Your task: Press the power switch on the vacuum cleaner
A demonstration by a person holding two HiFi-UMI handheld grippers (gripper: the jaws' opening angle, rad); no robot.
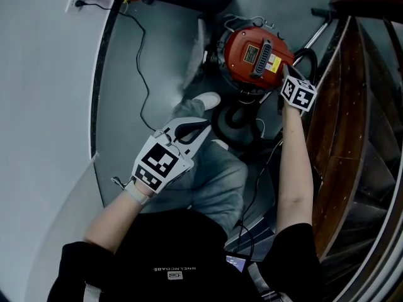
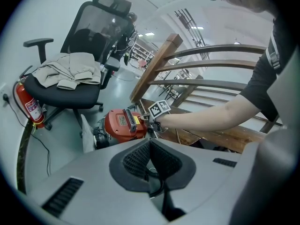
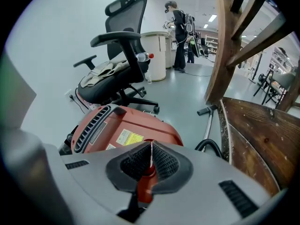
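Note:
The red vacuum cleaner (image 1: 255, 58) stands on the grey floor ahead of me, its ribbed handle and yellow label facing up. My right gripper (image 1: 286, 72) is shut, and its tips rest against the vacuum's right edge. In the right gripper view the shut jaws (image 3: 151, 148) lie on the red housing (image 3: 126, 125); no switch shows there, as the jaws hide that spot. My left gripper (image 1: 204, 126) hangs shut and empty over my knee, well short of the vacuum. From the left gripper (image 2: 150, 143) view, the vacuum (image 2: 123, 124) and the right gripper's marker cube (image 2: 160, 109) appear beyond it.
A black hose (image 1: 236, 115) coils in front of the vacuum, and a metal wand (image 3: 208, 121) lies to its right. A wooden stair railing (image 3: 234, 55) rises close on the right. A black office chair (image 2: 70, 78) and fire extinguisher (image 2: 29, 108) stand behind. A cable (image 1: 141, 74) crosses the floor.

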